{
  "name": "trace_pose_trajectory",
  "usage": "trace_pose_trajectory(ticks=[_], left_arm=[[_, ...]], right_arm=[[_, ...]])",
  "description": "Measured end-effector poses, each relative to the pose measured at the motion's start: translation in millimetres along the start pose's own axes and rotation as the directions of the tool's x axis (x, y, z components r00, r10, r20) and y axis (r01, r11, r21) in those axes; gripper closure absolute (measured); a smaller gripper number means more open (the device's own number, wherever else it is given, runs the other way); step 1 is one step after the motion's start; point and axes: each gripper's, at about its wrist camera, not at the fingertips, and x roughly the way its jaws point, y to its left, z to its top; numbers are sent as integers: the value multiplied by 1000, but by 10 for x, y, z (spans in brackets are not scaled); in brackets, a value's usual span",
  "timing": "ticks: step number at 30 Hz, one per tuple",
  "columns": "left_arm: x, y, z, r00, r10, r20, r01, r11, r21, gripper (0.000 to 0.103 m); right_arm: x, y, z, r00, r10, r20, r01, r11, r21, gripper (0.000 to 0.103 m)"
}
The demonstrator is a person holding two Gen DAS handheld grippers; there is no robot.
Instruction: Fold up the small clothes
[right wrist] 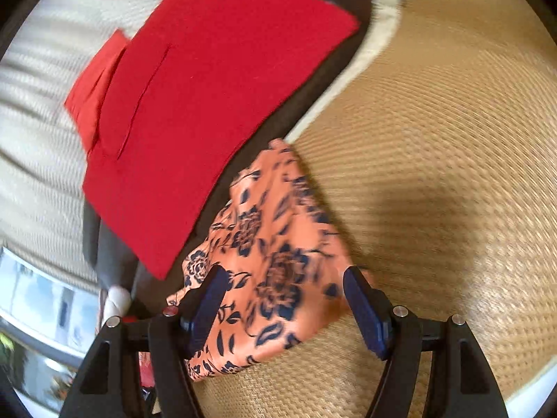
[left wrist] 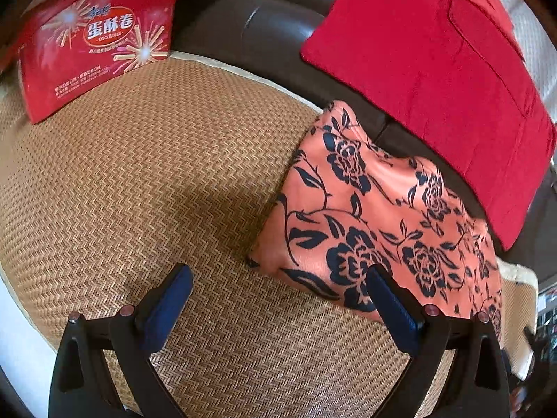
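Observation:
A salmon-orange garment (left wrist: pixel 365 209) with a dark blue rose print lies folded on the woven straw mat (left wrist: pixel 139 174), against the mat's far edge. My left gripper (left wrist: pixel 278 271) is open just in front of the garment's near corner. Its right finger (left wrist: pixel 393 310) overlaps the cloth's edge and its left finger is over bare mat. In the motion-blurred right wrist view the garment (right wrist: pixel 278 244) lies under my right gripper (right wrist: pixel 285 271). That gripper's jaws stand wide, one on each side of the cloth, and the pads do not press on it.
A red cushion (left wrist: pixel 435 69) leans on the dark sofa back (left wrist: pixel 271 28) just beyond the garment, seen also in the right wrist view (right wrist: pixel 195 104). A red egg-roll box (left wrist: pixel 97 45) stands at the mat's far left. A pale knitted cover (right wrist: pixel 34 122) lies behind the cushion.

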Motion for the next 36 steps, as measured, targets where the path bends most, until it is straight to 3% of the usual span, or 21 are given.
trace_pose_trajectory(ticks=[2, 4, 6, 7, 11, 15, 18, 22, 24, 25, 31, 33, 36], left_arm=[[40, 27, 5, 1000, -13, 2, 13, 1000, -19, 5], [113, 44, 24, 1000, -19, -6, 18, 999, -36, 17], [206, 51, 47, 999, -34, -24, 32, 998, -56, 36], [249, 49, 51, 998, -47, -34, 44, 997, -65, 38], [379, 40, 80, 994, -90, -55, 83, 989, -120, 39], [436, 25, 108, 992, -111, -53, 102, 982, -159, 30], [470, 2, 129, 992, -117, -43, 108, 978, -179, 30], [486, -85, 144, 993, -112, -21, 108, 983, -146, 32], [476, -173, 143, 994, -107, -5, 105, 989, -101, 52], [474, -210, 147, 995, -99, -1, 99, 992, -81, 54], [471, -249, 136, 994, -102, 25, 104, 992, -72, 51], [490, -235, 133, 991, -131, 19, 133, 988, -83, 31], [520, -201, 141, 986, -164, 17, 164, 980, -113, 28]], right_arm=[[-6, -70, -4, 1000, -18, -12, 18, 1000, 16, 29], [37, -135, -4, 998, -55, -32, 55, 998, 21, 29], [99, -176, -3, 997, -60, -46, 62, 997, 36, 29], [145, -187, -10, 997, -52, -57, 55, 997, 46, 29], [342, -96, -21, 993, -87, -77, 88, 996, 14, 29], [482, 25, -45, 993, -92, -76, 91, 996, -17, 29], [525, 83, -50, 991, -109, -71, 106, 994, -41, 30], [434, -103, 57, 996, -75, -49, 78, 996, 53, 30], [370, -212, 70, 995, -83, -50, 87, 993, 83, 30], [346, -249, 63, 995, -86, -54, 90, 992, 91, 30], [338, -274, -38, 995, -11, -100, 22, 994, 109, 31], [428, -170, -70, 993, -3, -115, 13, 996, 87, 31], [536, -85, -62, 995, -26, -95, 33, 997, 76, 31]])
